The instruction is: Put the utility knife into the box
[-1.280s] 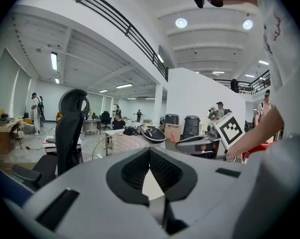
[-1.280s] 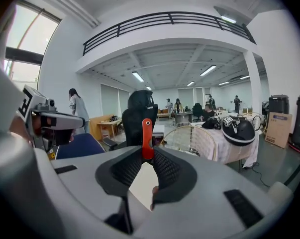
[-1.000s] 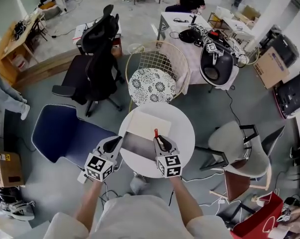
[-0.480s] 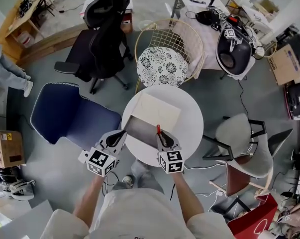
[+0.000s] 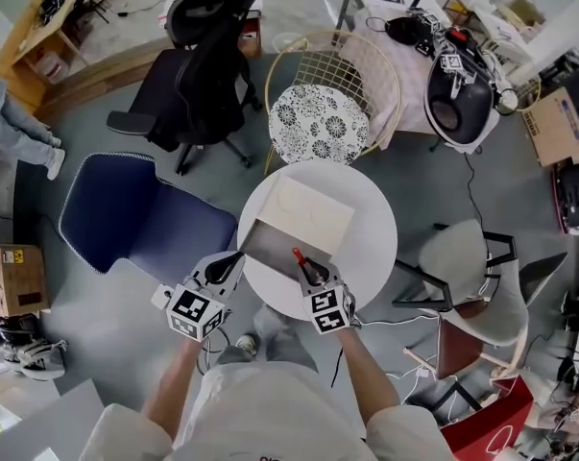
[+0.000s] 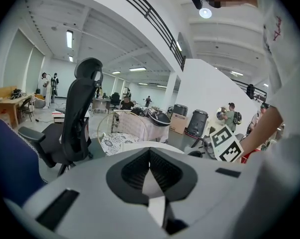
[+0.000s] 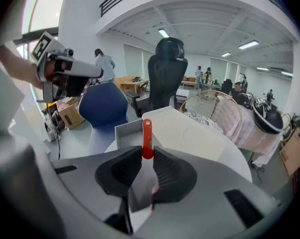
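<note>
1. In the head view, your left tongs (image 5: pixel 233 260) hang just off the near-left edge of the round white tabletop (image 5: pixel 373 250), their tips pointing at the left corner of the box (image 5: pixel 268 248).
2. In the same view, your right tongs (image 5: pixel 308 270) pinch the utility knife (image 5: pixel 298 255). Its red end pokes out ahead of the tips, over the near-right part of the box's grey inside. You cannot tell from here whether it touches the box. The cream lid (image 5: pixel 313 214) lies open on the tabletop beyond the tongs.
3. In the left gripper view, your left tongs (image 6: pixel 150 156) are pressed together with nothing between them. The tabletop (image 6: pixel 136 145) lies just ahead of their tips, and a black office chair (image 6: pixel 82 118) stands farther off to their left.
4. In the right gripper view, your right tongs (image 7: pixel 143 156) clamp the utility knife (image 7: pixel 146 133) upright. Its red end rises above the tips, in front of the box (image 7: pixel 126 133). The lid (image 7: pixel 189 133) stretches ahead and to the right. Your left tongs (image 7: pixel 72 72) show far left, above a blue chair (image 7: pixel 102 108).
</note>
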A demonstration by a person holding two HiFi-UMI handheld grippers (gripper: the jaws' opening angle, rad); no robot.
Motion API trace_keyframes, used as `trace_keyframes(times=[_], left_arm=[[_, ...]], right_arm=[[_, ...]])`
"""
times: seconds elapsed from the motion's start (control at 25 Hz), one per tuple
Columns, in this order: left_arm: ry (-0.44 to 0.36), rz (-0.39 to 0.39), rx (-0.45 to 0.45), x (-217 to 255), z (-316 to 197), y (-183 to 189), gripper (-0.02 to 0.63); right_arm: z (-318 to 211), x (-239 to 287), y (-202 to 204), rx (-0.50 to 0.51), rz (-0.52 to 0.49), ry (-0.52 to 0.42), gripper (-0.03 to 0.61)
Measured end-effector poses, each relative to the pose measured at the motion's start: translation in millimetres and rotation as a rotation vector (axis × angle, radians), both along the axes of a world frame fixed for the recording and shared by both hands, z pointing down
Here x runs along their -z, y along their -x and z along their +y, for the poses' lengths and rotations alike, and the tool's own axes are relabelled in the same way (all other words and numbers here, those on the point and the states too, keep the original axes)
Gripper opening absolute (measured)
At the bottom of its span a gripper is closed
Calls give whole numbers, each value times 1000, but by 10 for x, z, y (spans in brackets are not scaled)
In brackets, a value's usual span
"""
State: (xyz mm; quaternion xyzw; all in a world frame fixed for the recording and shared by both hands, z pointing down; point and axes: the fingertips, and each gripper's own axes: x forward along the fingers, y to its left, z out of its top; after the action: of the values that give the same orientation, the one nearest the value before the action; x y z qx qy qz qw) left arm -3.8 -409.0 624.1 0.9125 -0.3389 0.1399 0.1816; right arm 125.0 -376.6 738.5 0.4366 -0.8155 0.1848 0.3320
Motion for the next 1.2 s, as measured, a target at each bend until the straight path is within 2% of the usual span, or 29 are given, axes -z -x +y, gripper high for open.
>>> trace_keyframes(times=[0.2, 0.4, 0.48, 0.68, 1.0, 1.2], left_arm=[[5, -1, 8, -16, -6, 31, 11], [13, 1, 11, -53, -6, 26, 12], [19, 5, 11, -62, -13, 23, 11], [27, 10, 20, -95, -18, 41, 11], [37, 11, 44, -110, -61, 144, 12], [40, 15, 60, -111, -82, 207, 11]], right_arm=[[72, -167, 88, 201, 166, 7, 80], [154, -386, 137, 413, 374, 0, 80], [189, -473, 165, 468, 420, 17, 80], [161, -645, 215, 472, 428, 99, 80], [74, -943, 249, 509, 500, 213, 80], [61, -1107, 240, 495, 536, 294, 80]])
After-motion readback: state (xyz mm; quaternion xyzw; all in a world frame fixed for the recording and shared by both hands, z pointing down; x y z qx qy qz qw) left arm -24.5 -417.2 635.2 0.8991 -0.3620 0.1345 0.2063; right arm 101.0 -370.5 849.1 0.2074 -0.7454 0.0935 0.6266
